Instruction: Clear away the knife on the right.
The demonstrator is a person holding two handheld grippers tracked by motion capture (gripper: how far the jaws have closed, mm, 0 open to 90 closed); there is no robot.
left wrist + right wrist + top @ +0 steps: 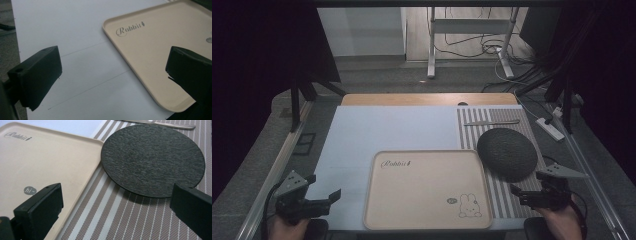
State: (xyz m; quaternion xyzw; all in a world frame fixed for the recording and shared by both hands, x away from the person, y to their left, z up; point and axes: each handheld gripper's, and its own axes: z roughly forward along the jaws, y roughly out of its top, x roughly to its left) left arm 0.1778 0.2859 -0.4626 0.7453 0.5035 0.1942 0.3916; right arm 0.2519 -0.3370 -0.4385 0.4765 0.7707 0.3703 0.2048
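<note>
A beige rectangular tray (427, 190) with "Rabbit" lettering and a bunny drawing lies at the front middle of the table. To its right, a dark round slate plate (507, 152) rests on a striped placemat (499, 200). Farther back on the mat lies a metal knife (492, 122). My left gripper (332, 199) hovers open near the tray's left front corner, holding nothing. In the left gripper view, the tray (155, 50) lies beyond my open left gripper (115, 72). My right gripper (517, 195) is open by the tray's right edge. Ahead of it (117, 202) lies the plate (152, 157), beside the tray (45, 162).
A pale blue mat (387, 130) covers the table left of the placemat, over a wooden top (427, 99). Metal frame rails run along both sides. On the floor beyond are table legs, cables and a power strip (551, 128).
</note>
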